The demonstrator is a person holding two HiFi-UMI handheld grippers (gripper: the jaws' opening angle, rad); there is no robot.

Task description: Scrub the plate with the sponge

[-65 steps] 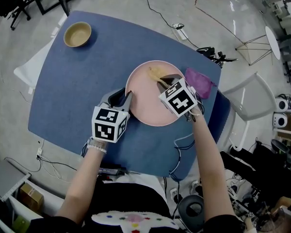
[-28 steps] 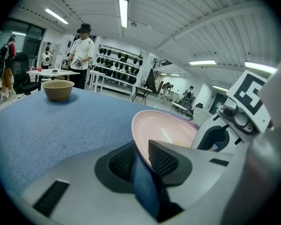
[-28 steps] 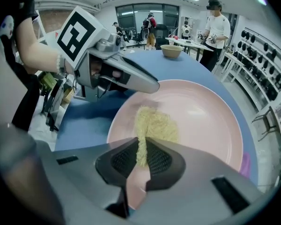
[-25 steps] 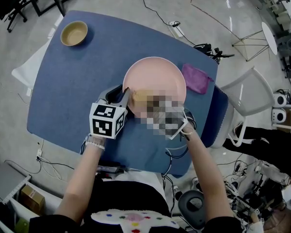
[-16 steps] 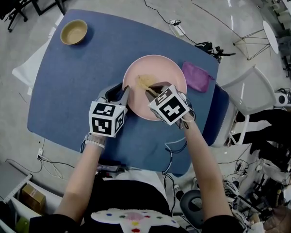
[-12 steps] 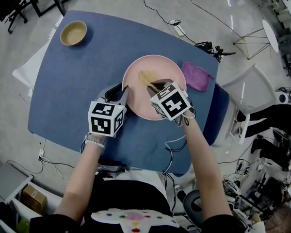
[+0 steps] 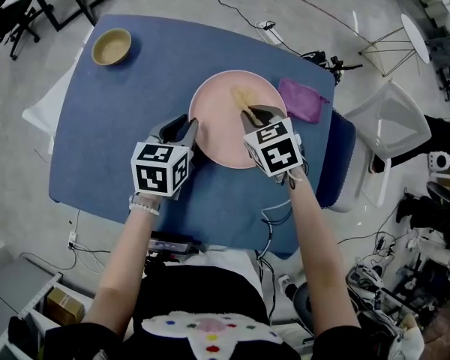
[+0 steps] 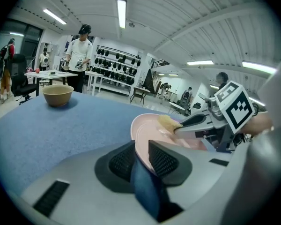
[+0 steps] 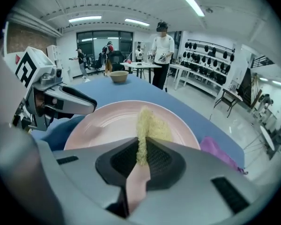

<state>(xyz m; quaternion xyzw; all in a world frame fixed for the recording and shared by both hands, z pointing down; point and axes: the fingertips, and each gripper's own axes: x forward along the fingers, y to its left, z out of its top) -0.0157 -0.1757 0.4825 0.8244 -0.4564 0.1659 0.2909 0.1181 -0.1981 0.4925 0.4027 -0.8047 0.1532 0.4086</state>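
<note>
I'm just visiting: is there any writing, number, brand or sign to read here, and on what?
No readable text anywhere.
White cubes with black square patterns: coded markers, not letters.
Round pink plate, yellow sponge, purple cloth: blank.
White patch with coloured dots on the person's dark top: no letters visible.

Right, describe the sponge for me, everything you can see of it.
The sponge is a thin, pale yellow pad with a coarse, fibrous look. The right gripper is shut on its near end, so it stands on edge between the pads, squeezed flat there and spreading wider beyond them. Its free end reaches over the inside of the pink plate and seems to rest on the surface. Nothing else touches it.
</note>
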